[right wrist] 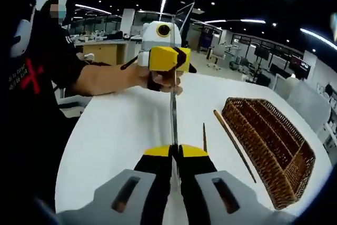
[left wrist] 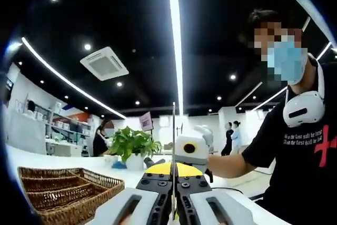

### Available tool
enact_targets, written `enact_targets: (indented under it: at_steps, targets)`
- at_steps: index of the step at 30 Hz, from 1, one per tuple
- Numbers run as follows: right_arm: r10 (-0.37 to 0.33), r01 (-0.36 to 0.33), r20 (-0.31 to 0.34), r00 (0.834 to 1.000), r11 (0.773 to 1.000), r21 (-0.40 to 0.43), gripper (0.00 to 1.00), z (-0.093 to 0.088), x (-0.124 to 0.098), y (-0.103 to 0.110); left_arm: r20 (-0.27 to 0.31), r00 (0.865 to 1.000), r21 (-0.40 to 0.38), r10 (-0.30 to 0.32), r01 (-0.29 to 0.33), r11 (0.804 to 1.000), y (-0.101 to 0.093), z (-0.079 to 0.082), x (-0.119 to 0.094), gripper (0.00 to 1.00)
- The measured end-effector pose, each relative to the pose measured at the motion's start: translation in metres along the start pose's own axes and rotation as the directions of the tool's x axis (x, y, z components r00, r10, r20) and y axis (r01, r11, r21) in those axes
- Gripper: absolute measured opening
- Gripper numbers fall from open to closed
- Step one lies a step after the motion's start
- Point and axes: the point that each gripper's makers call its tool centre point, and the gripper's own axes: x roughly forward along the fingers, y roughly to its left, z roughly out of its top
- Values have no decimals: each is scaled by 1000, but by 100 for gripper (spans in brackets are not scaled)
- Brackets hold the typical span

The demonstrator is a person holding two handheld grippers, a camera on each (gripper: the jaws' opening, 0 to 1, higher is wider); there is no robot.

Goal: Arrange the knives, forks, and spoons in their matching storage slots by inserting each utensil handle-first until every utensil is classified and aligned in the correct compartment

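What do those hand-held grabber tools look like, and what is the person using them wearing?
Each gripper has two pale grey jaws with slot-shaped cutouts, black inner parts with screws and a yellow block: see the left gripper and right gripper. Seen from the front, the left one is white and yellow. The person wears a black short-sleeved T-shirt with white lettering and a red mark.

Left gripper view: low over the white table (left wrist: 31,157), facing level toward the person (left wrist: 295,146); wicker tray (left wrist: 63,188) close at lower left. Right gripper view: higher, angled down along the table (right wrist: 116,130), facing the opposite way. Shared: table, tray (right wrist: 268,146), person (right wrist: 37,77).
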Motion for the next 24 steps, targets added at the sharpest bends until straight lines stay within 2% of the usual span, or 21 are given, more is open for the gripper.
enact_targets:
  at_steps: [1,3,5,9,12,13,14,16,17,19,21,22,23,24]
  targets:
    - [-14,13,-9,1000,999,-37,2,0,-1,0,-3,1000,-2,-4,4,1000,0,0,-1,0]
    - [-34,33,-21,999,999,-13,1,1,-3,-1,-23,1000,-2,7,-7,1000,1,-2,-4,2]
    - [-48,47,-51,998,999,-25,0,-2,-7,-4,-62,997,58,54,-51,997,11,-6,-9,5]
    - [-82,78,-81,993,996,-48,0,-9,-14,-14,-97,991,82,97,-89,993,19,-12,-14,10]
    - [-125,119,-88,988,991,-63,0,-10,-20,-23,-122,984,104,129,-116,988,25,-14,-20,20]
    - [-140,133,-92,986,988,-79,0,-10,-22,-26,-132,979,116,153,-138,984,29,-15,-23,28]
    - [-151,143,-98,984,986,-83,0,-10,-25,-28,-151,964,152,220,-198,968,41,-15,-31,35]
    - [-171,161,-102,980,982,-100,0,-8,-29,-32,-162,942,175,293,-265,948,53,-13,-43,55]
    - [-182,170,-112,977,979,-109,0,-8,-31,-35,-179,933,167,312,-284,944,57,-14,-49,64]
    - [-212,192,-141,967,971,-142,0,-10,-37,-40,-237,886,234,399,-346,909,74,-21,-66,77]
    - [-219,197,-156,963,969,-147,0,-11,-41,-43,-289,845,211,450,-403,891,83,-29,-81,86]
    - [-224,199,-166,960,968,-154,0,-12,-43,-44,-334,815,212,473,-425,880,87,-35,-89,89]
    - [-232,204,-171,958,965,-164,0,-12,-45,-46,-343,787,257,512,-446,857,94,-35,-97,93]
    - [-236,208,-172,956,964,-166,0,-11,-46,-48,-355,771,270,529,-457,847,97,-37,-102,98]
